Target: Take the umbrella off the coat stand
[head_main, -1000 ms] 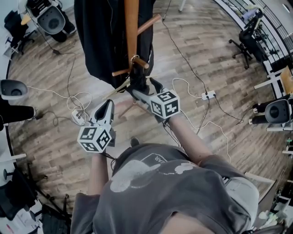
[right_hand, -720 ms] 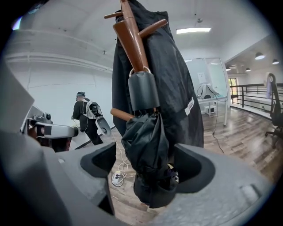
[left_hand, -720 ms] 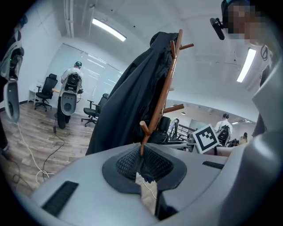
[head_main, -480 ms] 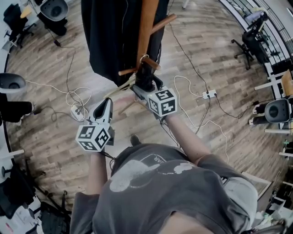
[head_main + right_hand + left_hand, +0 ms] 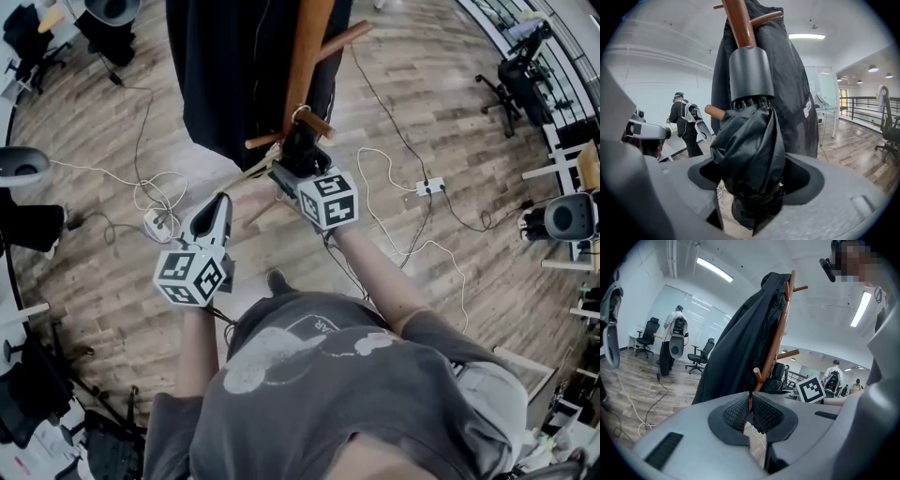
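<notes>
A folded black umbrella [image 5: 749,145] with a grey cylindrical handle [image 5: 749,72] hangs by its strap from a low peg [image 5: 317,125] of the wooden coat stand [image 5: 307,56]. In the head view the umbrella [image 5: 298,150] shows just beyond the right marker cube. My right gripper [image 5: 754,177] has its jaws on either side of the umbrella's bundled canopy and they are closing, with small gaps still showing at both sides. My left gripper [image 5: 216,204] hangs lower left of the stand, shut and empty, its pads [image 5: 761,413] meeting.
A long black coat [image 5: 234,66] hangs on the stand's far side, close behind the umbrella. The stand's legs [image 5: 253,176] spread over the wooden floor, where cables and power strips [image 5: 429,191] lie. Office chairs and other people [image 5: 676,333] stand further off.
My right gripper has moved forward and slightly down onto the umbrella, so the canopy now sits deeper between its jaws. My left gripper has drifted slightly.
</notes>
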The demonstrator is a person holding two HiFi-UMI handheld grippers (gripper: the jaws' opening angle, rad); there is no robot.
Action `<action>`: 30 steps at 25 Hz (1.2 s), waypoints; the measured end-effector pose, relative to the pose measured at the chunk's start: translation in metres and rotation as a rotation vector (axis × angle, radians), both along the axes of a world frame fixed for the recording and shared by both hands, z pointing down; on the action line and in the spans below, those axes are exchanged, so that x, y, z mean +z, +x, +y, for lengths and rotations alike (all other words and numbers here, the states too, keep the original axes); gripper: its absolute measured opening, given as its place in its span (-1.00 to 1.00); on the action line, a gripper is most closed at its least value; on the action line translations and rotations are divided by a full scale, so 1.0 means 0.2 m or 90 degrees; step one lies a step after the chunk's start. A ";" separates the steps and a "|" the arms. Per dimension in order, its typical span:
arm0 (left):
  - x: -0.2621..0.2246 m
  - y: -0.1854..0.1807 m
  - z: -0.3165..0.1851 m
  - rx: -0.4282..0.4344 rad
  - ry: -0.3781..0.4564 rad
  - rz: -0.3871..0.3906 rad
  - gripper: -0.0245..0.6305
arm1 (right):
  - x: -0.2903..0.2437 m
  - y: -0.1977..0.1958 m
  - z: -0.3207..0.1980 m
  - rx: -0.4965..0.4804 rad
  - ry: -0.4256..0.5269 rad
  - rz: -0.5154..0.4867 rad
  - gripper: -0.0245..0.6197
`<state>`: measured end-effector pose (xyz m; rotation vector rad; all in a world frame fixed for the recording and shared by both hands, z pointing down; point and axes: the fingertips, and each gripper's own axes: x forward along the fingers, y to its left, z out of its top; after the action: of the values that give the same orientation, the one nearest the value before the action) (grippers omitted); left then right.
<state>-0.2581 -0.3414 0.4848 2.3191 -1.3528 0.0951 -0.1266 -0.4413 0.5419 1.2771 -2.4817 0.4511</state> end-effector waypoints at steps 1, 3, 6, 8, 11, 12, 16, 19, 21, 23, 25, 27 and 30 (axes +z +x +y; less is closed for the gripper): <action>0.00 0.00 0.00 -0.001 0.000 0.000 -0.86 | 0.00 0.00 -0.01 0.003 0.004 0.002 0.18; -0.01 -0.02 0.01 -0.003 0.001 0.000 -0.86 | -0.01 0.00 -0.01 0.006 0.007 0.005 0.12; -0.01 -0.03 0.02 -0.007 0.003 0.000 -0.86 | -0.01 0.00 -0.02 0.014 0.005 0.012 0.03; -0.02 -0.04 0.02 -0.008 0.004 -0.001 -0.86 | -0.01 0.00 -0.02 0.020 0.003 0.018 -0.03; -0.02 -0.04 0.03 -0.011 0.004 -0.003 -0.86 | -0.01 0.01 -0.02 0.027 0.001 0.026 -0.08; -0.02 -0.05 0.04 -0.012 0.004 -0.003 -0.86 | -0.01 0.01 -0.02 0.028 -0.001 0.027 -0.09; -0.03 -0.05 0.05 -0.013 0.005 -0.004 -0.86 | -0.02 0.01 -0.02 0.023 -0.009 0.028 -0.11; -0.04 -0.04 0.06 -0.012 0.007 -0.007 -0.86 | -0.02 0.02 0.00 0.026 -0.015 0.021 -0.12; -0.04 -0.03 0.06 -0.010 0.010 -0.010 -0.86 | -0.04 0.02 0.00 0.030 -0.015 0.015 -0.13; -0.04 -0.03 0.07 -0.008 0.010 -0.013 -0.86 | -0.07 0.03 0.00 0.032 -0.006 0.018 -0.13; -0.05 -0.03 0.08 -0.007 0.010 -0.014 -0.86 | -0.09 0.03 0.00 0.033 0.000 0.022 -0.13; -0.06 -0.03 0.08 -0.006 0.011 -0.013 -0.86 | -0.11 0.04 0.01 0.036 -0.001 0.020 -0.13; -0.06 -0.01 0.09 -0.003 0.012 -0.014 -0.86 | -0.12 0.05 0.03 0.035 -0.001 0.020 -0.13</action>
<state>-0.2605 -0.3240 0.4726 2.3371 -1.3745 0.1073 -0.1166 -0.4355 0.5181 1.3450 -2.4248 0.4424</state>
